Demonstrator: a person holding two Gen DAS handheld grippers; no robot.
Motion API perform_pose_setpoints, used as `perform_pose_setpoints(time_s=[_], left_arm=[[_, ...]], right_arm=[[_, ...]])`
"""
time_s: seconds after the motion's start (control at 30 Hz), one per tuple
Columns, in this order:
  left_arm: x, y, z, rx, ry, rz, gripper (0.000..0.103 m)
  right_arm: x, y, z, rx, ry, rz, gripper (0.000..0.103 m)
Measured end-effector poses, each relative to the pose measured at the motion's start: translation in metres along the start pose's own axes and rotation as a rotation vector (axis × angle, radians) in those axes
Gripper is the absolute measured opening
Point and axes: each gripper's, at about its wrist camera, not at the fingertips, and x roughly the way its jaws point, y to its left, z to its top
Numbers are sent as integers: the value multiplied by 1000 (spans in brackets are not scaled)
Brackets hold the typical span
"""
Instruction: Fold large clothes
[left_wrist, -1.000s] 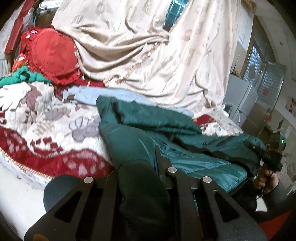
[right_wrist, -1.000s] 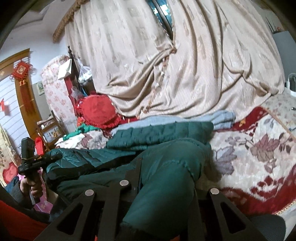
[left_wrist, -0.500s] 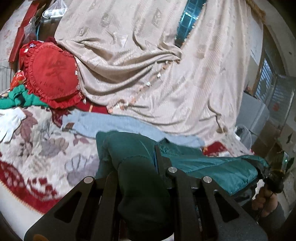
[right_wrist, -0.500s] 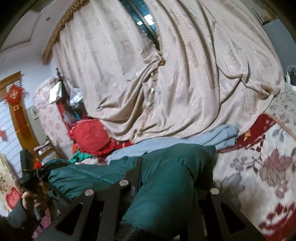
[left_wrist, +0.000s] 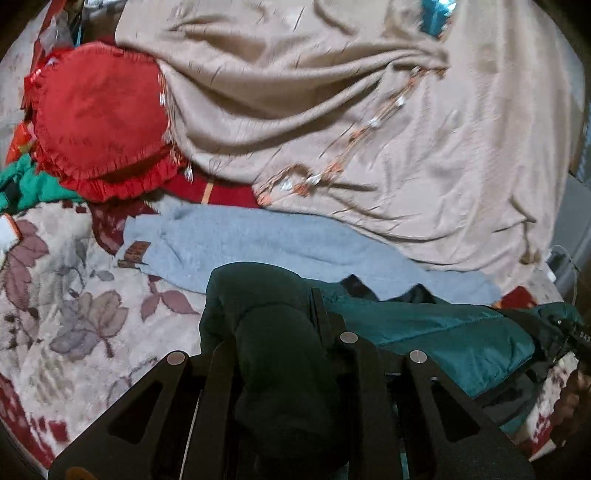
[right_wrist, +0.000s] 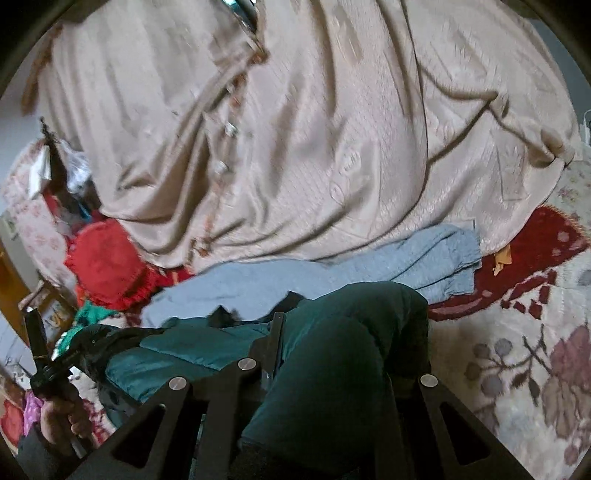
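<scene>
A dark green padded jacket (left_wrist: 424, 332) lies across the floral bed cover, stretched between my two grippers. In the left wrist view my left gripper (left_wrist: 273, 306) has a thick bunch of jacket fabric between its fingers; its jaws are opening slightly, and the fabric still fills the gap. In the right wrist view my right gripper (right_wrist: 347, 325) is shut on another bunch of the same jacket (right_wrist: 184, 350). The cloth hides one finger of each gripper. Each view shows the other gripper held by a hand at the jacket's far end.
A light blue garment (left_wrist: 277, 247) lies just beyond the jacket. Behind it hangs a beige curtain (left_wrist: 369, 129), with a red frilled cushion (left_wrist: 99, 129) to its left. The floral blanket (right_wrist: 517, 350) spreads to the right.
Both grippers have carried the jacket's edge forward across the bed toward the curtain. The blue garment and the curtain now look much nearer, and less of the jacket shows ahead.
</scene>
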Motion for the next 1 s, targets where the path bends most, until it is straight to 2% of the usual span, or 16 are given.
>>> perform_pose_setpoints(time_s=[0.17, 0.27, 0.37, 0.6, 0.7, 0.77, 0.87, 0.97, 1.0], left_arm=[[56, 1, 8, -33, 98, 44, 16], [82, -1, -2, -23, 110, 71, 16], [97, -8, -13, 22, 111, 102, 16], [114, -6, -10, 7, 154, 109, 16], [110, -4, -6, -33, 157, 91, 18], [108, 0, -1, -76, 180, 62, 20], [102, 8, 6, -160, 189, -7, 30], [93, 14, 15, -218, 176, -73, 41], [88, 14, 18, -229, 164, -97, 48]], right_arm=[[57, -18, 5, 0, 85, -45, 15], [79, -26, -8, -22, 109, -60, 15], [92, -30, -10, -9, 128, -67, 16], [109, -40, -10, 34, 178, -61, 20], [104, -40, -8, 86, 180, -51, 24], [96, -45, -8, 165, 170, -6, 30], [89, -55, -5, 291, 151, 74, 38], [78, -64, 1, 407, 90, 163, 49], [74, -65, 2, 429, 65, 190, 58]])
